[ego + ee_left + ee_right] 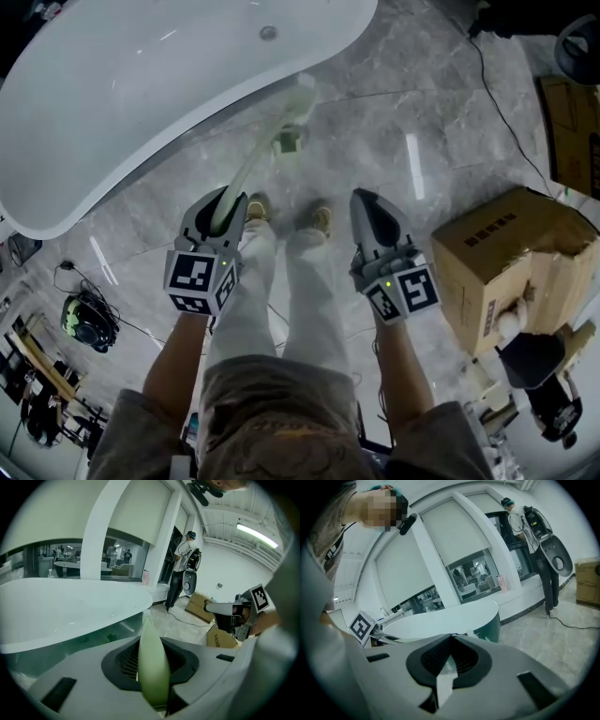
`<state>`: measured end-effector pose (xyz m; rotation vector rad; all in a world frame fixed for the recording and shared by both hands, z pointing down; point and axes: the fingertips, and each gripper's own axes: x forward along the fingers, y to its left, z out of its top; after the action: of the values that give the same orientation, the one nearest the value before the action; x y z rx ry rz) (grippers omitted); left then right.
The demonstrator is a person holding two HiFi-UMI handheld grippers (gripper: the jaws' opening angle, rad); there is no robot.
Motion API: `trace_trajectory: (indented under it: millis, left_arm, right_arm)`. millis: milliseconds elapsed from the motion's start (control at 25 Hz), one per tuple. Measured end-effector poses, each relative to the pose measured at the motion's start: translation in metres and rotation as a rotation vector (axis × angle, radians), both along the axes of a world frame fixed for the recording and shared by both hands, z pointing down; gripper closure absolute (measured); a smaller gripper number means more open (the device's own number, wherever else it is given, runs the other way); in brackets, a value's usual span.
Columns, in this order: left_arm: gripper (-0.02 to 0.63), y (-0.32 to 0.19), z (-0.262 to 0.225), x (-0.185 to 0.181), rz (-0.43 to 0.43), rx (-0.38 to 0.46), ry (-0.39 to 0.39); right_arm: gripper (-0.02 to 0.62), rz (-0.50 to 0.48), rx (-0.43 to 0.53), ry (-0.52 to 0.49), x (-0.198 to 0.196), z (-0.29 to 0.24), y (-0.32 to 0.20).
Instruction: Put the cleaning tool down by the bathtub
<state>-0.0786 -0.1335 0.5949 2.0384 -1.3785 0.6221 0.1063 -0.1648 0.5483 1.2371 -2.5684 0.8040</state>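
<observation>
Marble floor by bathtub: left gripper jaws clamp cleaning tool; right gripper jaws pressed together.

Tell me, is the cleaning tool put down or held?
Held. The left gripper is shut on the cleaning tool, on its pale green handle. Floor contact: cannot tell.
</observation>
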Motion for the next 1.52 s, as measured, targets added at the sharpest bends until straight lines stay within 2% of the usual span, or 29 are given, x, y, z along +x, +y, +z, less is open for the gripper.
trace_trajectory:
  millis: [320, 720, 1040, 1360, 1520]
  left_arm:
    - [0.5, -0.007, 0.06, 0.012, 0.011, -0.061, -0.023]
    - [0.5, -0.002, 0.133, 0.016, -0.047, -0.195, -0.053]
    - [0.5, -0.011, 0.2, 0.017, -0.064, -0.299, -0.111]
    - [0.5, -0.01, 0.259, 0.021, -0.069, -0.445, -0.172]
    - [0.502, -0.008, 0.283, 0.03, -0.079, -0.515, -0.179]
  right_arm:
    - [0.597, 0.012, -0.013, -0.001, 0.001, 0.027, -0.001]
    - [0.597, 0.007, -0.047, 0.007, 0.008, 0.052, 0.003]
    - [0.597, -0.022, -0.076, 0.007, 0.005, 0.069, 0.0]
    - [0.597, -0.04, -0.106, 0.01, 0.007, 0.083, -0.007]
    - [0.597, -0.055, -0.123, 0.01, 0.008, 0.091, -0.01]
